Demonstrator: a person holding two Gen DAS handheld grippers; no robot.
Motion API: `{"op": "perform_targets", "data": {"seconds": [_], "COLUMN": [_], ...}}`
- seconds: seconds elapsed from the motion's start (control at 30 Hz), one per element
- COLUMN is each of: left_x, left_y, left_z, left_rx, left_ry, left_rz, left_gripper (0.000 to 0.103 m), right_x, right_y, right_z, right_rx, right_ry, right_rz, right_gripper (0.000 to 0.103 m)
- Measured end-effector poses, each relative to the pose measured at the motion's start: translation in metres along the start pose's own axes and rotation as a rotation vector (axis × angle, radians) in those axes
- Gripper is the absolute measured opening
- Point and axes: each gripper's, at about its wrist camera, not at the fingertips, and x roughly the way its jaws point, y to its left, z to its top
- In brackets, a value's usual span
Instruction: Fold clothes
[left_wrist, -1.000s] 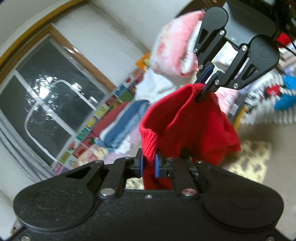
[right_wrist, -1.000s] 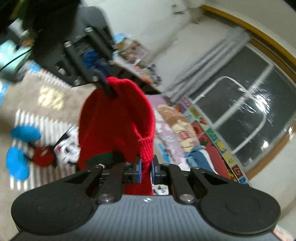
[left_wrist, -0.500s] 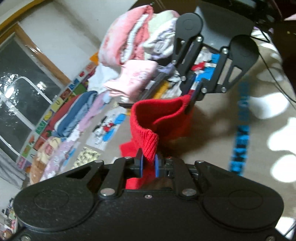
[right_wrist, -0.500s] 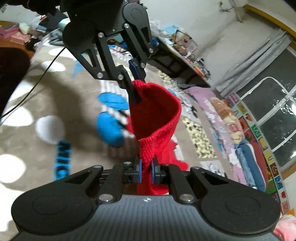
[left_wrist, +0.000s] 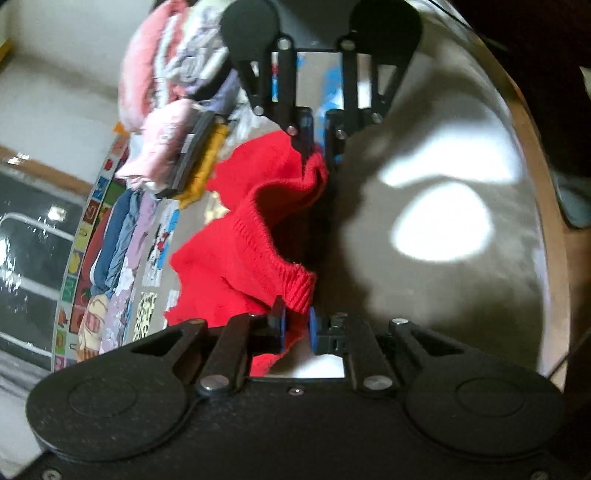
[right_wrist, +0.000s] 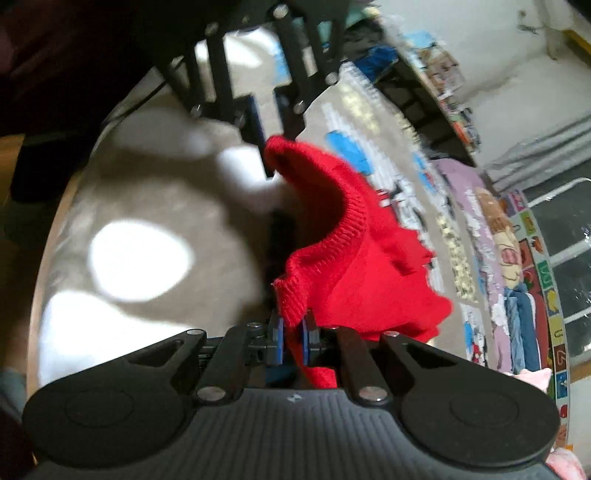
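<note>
A bright red knitted garment with a ribbed edge (left_wrist: 258, 236) hangs slack between two black tongs over a beige patterned surface with white patches (left_wrist: 443, 221). The left tongs (left_wrist: 295, 325) are clamped on one end of the ribbed edge; the right tongs (right_wrist: 291, 328) are clamped on the other end, and the rib sags in a loop between them while the body droops and bunches below. It looks soft, light and stretchy, likely to crumple rather than hold a crease; the thicker rib seems the firmest place to grip. A pile of pink and pastel folded clothes (left_wrist: 166, 110) sits beyond.
</note>
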Motion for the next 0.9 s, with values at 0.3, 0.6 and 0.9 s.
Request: {"op": "perform_targets", "data": {"seconds": [0.3,0.6,0.9], "left_x": [0.004,-0.014,-0.031], "left_y": [-0.039,-0.040,0.005], "left_z": [-0.006,-0.015,-0.019], "left_rx": [0.033,-0.188,-0.571], "left_ry": [0.092,0.146,0.116], "left_rz": [0.039,-0.040,-0.039], "left_gripper": [0.010,0.010,0.063], "right_x": [0.015,-0.024,-0.064], "right_y": [0.054,0.073,0.020], "right_z": [-0.002,-0.005,-0.036], "right_rx": [-0.018,0.100,0.646], "right_ry": [0.082,0.035,-0.113], "right_rz": [-0.017,-0.036,-0.152], "right_gripper": [0.012,0.016,0.019]}}
